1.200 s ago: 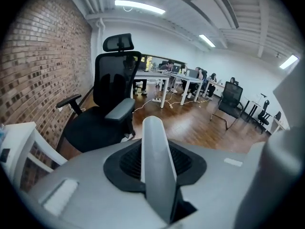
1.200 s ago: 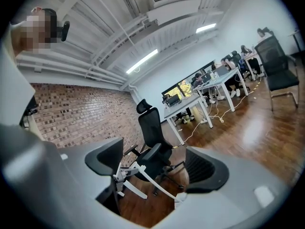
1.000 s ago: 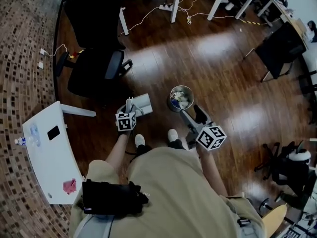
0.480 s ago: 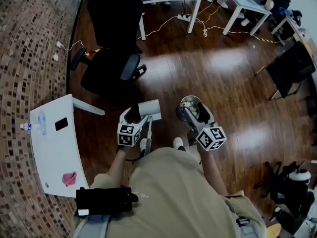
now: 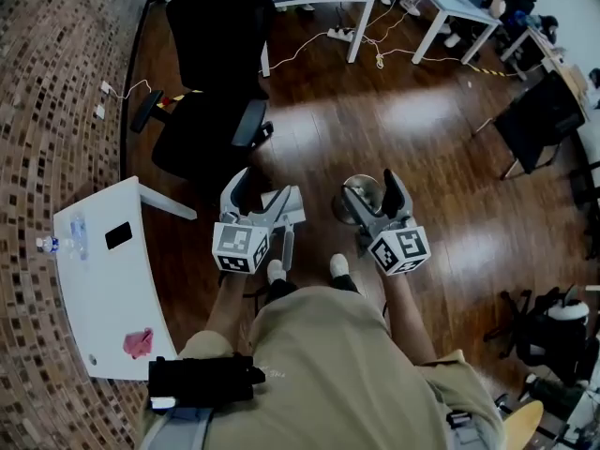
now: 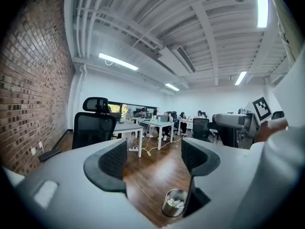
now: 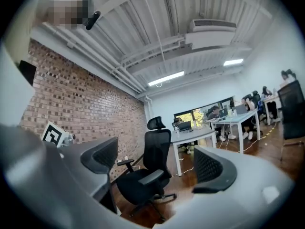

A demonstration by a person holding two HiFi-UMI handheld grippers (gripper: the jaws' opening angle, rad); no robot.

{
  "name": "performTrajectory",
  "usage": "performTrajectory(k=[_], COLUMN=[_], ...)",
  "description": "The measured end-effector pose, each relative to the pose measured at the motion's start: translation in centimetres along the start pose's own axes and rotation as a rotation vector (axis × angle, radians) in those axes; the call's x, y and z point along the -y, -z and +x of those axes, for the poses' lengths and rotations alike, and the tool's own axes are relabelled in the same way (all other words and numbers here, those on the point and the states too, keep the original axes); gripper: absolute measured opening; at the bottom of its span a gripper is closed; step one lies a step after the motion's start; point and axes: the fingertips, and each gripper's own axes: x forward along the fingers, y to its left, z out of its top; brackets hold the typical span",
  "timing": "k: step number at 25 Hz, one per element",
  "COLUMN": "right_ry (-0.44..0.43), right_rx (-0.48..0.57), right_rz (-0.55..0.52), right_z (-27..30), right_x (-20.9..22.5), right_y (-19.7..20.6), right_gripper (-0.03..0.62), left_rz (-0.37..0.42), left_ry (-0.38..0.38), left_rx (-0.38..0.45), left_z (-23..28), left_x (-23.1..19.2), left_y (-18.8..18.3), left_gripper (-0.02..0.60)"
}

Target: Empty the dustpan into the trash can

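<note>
My left gripper (image 6: pixel 153 162) has its jaws partly apart with nothing between them; they have just been opening. It points roughly level across the room. Low in the gap, well beyond the pads, I see the metal trash can (image 6: pixel 174 203) standing on the wood floor (image 6: pixel 147 175) with pale scraps inside. My right gripper (image 7: pixel 157 168) is also part open and empty, its jaws having just been opening too. Through them I look at a black office chair (image 7: pixel 145 178) in front of a brick wall (image 7: pixel 71 99). In the head view, the dustpan (image 5: pixel 294 206) is down on the floor beneath and just right of my left gripper, and neither gripper holds it. Its handle runs back toward my left shoe (image 5: pixel 275 270). The trash can is just beside the dustpan, to the right, partly covered by my right gripper. A white table (image 5: pixel 94 298) is at my left, with a phone (image 5: pixel 118 235), a water bottle (image 5: pixel 56 244) and a pink thing (image 5: pixel 139 342) on it
</note>
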Motion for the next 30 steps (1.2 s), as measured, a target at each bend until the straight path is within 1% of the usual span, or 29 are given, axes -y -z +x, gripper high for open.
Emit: performTrajectory(k=[3,5,8,10,11,14,17,19,20,22,26,30], right_ry=[0.032,0.059,0.128,0.133,0.117,0.047,-0.069,-0.151,-0.179,-0.199,-0.212,-0.218], right_rx=[0.016,0.032,0.075,0.093,0.099,0.116,0.095,0.093,0.098,0.100,0.073,0.098], right_rz=[-0.083,-0.100,-0.093,-0.104,-0.111,-0.113,-0.094,-0.088,-0.082,-0.072,-0.093,-0.090], right_z=[-1.7,-4.2,-9.6,-13.1,-14.8,-20.9,-28.6,-33.5,-35.3,-38.0,-42.5,-45.6], right_x=[-0.8,-0.6,1.2,2.2,2.5,3.3,4.0,4.4,4.3,3.8,1.9,0.8], right_y=[-0.8,-1.5,-3.0,-3.3,-3.1,-1.8,-0.2,-0.6,-1.1,-2.0,-3.0,-4.6], right_gripper=[0.537,0.549,0.558,0.557,0.552,0.504,0.497,0.497,0.497,0.497,0.499,0.500], left_rz=[0.049,0.092,0.117,0.143,0.155,0.158,0.131,0.121,0.128,0.145,0.130,0.135], left_ry=[0.062,0.085,0.084,0.054,0.025,-0.077,-0.158,-0.175,-0.177,-0.184,-0.232,-0.283], left_rx=[0.026,0.033,0.064,0.081,0.092,0.128,0.135,0.130,0.124,0.112,0.096,0.114], left_z=[-0.4,-0.9,-2.3,-3.7,-4.7,-8.0,-11.2,-12.5,-13.1,-14.7,-19.0,-22.3], left_x=[2.0,4.5,9.0,12.1,13.5,18.4,26.1,32.2,34.9,39.0,43.6,45.5], left_y=[-1.2,-1.8,-2.9,-3.1,-2.9,-1.5,0.3,0.6,0.5,0.2,0.3,-0.2], left_gripper=[0.382,0.414,0.417,0.417,0.417,0.416,0.416,0.416,0.417,0.417,0.417,0.417])
